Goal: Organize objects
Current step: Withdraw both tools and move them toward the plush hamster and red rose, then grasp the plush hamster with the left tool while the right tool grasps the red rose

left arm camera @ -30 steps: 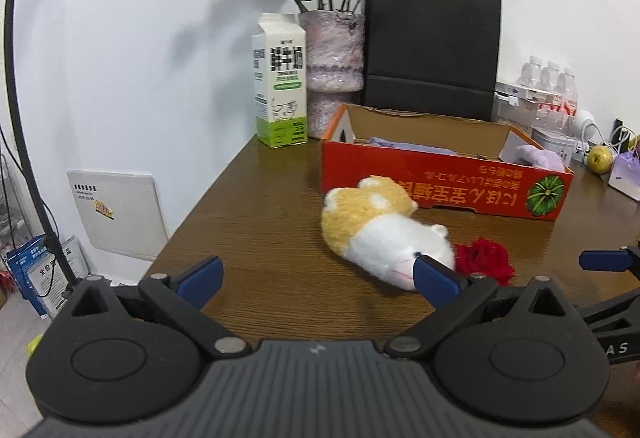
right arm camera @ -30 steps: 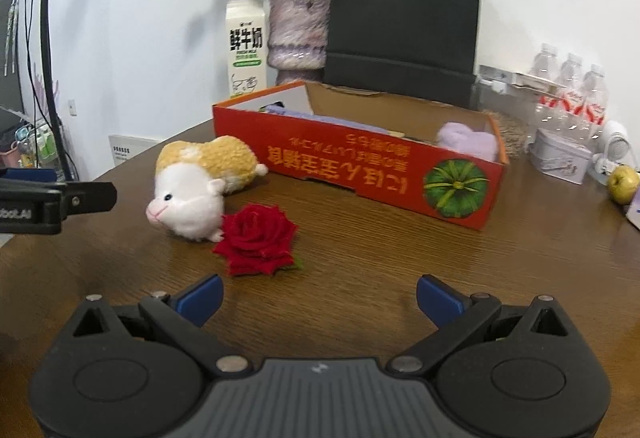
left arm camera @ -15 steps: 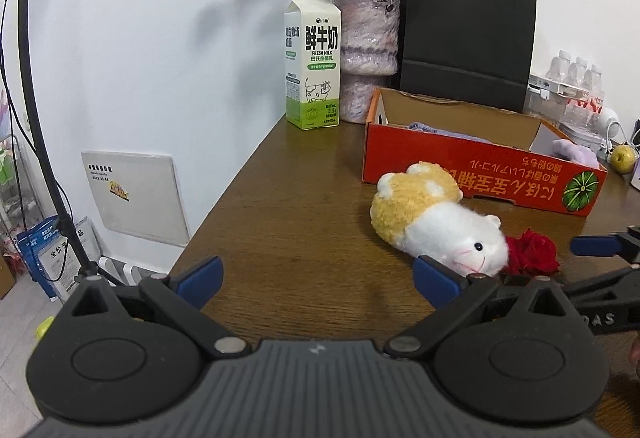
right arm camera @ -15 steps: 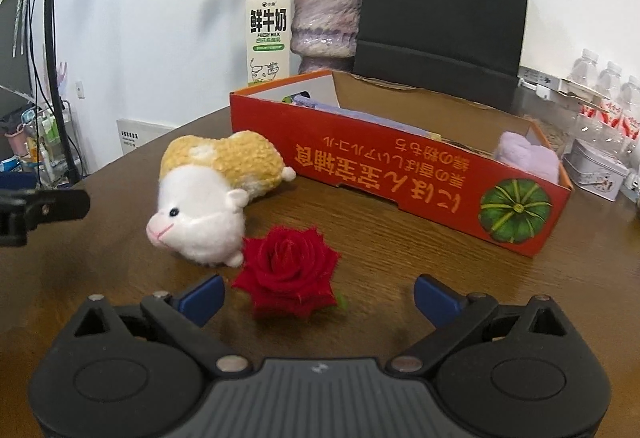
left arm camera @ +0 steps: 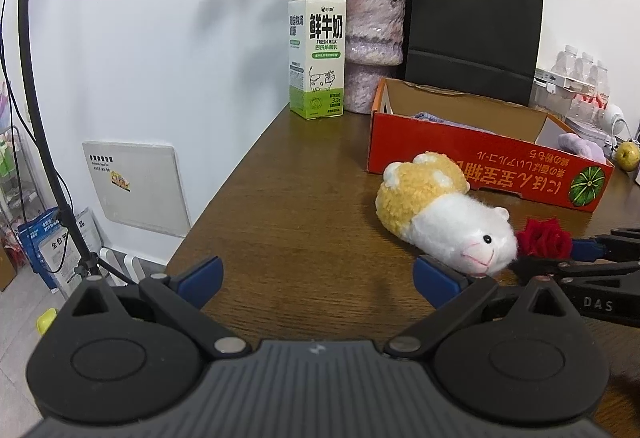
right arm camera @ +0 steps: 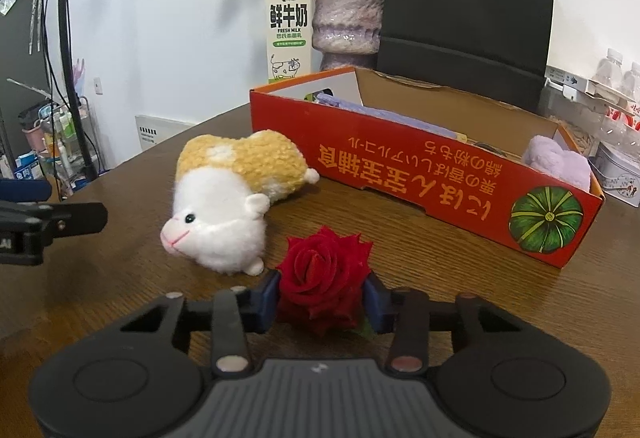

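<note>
A milk carton (left arm camera: 317,53) is being kept upright at the table's (left arm camera: 280,197) back edge, just beside a vase (left arm camera: 372,49) of dried roses. A black paper bag (right arm camera: 466,9) is being stood against the wall. Water bottles (left arm camera: 580,67) and an apple (left arm camera: 627,155) are being seen at the right edge.

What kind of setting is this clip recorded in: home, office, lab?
Probably a lived-in room at home or a small office, not a lab: a wooden table against a white wall holds a milk carton, a vase of dried roses and a black paper shopping bag.
</note>
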`<action>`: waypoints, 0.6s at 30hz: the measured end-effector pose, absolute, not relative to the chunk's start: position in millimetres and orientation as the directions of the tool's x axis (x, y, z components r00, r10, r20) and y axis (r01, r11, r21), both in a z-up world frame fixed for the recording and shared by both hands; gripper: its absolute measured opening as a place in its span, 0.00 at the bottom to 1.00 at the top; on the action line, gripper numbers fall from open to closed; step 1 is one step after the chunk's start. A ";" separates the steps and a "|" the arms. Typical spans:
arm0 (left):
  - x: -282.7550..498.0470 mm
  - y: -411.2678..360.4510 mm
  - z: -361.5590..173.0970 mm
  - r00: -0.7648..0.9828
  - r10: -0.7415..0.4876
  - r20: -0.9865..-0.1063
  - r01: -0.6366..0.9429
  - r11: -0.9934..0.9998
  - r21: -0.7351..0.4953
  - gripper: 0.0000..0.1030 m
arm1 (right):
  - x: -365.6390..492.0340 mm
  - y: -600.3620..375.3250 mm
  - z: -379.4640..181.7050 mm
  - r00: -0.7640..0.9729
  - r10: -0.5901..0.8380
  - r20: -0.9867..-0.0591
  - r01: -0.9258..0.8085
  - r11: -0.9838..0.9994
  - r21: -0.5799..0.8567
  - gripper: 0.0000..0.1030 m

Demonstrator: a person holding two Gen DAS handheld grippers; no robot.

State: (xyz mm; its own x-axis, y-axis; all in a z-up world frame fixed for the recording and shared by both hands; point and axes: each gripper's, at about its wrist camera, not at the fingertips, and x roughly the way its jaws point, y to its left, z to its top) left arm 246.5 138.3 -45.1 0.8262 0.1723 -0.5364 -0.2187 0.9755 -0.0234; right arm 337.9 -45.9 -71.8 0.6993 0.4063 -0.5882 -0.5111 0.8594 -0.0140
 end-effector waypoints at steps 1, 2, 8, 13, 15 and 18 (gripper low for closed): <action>246.9 138.3 -45.5 0.825 0.174 -0.538 -0.221 0.975 -0.023 1.00 | 336.4 -47.4 -71.3 0.706 0.402 -0.583 -0.505 0.863 -0.017 0.38; 247.1 138.2 -45.8 0.824 0.175 -0.538 -0.222 0.975 -0.022 1.00 | 335.4 -49.1 -70.8 0.712 0.399 -0.578 -0.500 0.866 -0.019 0.37; 248.3 135.3 -48.0 0.823 0.191 -0.535 -0.233 0.972 -0.011 1.00 | 328.1 -65.6 -66.0 0.733 0.394 -0.554 -0.482 0.876 -0.014 0.36; 249.0 131.9 -47.4 0.811 0.213 -0.545 -0.265 0.964 -0.018 1.00 | 323.5 -85.1 -59.5 0.749 0.399 -0.528 -0.469 0.883 0.002 0.35; 248.5 127.8 -45.1 0.814 0.208 -0.542 -0.267 0.963 -0.032 1.00 | 323.1 -92.6 -58.1 0.754 0.397 -0.523 -0.464 0.886 0.003 0.35; 250.7 116.5 -41.5 0.821 0.208 -0.532 -0.265 0.964 -0.033 1.00 | 322.9 -103.9 -57.3 0.762 0.390 -0.516 -0.454 0.891 0.002 0.35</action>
State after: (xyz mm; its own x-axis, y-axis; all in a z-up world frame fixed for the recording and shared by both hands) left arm 250.7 116.5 -41.5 0.8208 0.2076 -0.5322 -0.2650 0.9637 -0.0328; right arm 322.9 -103.9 -57.3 0.7624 0.3898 -0.5165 -0.4543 0.8908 0.0018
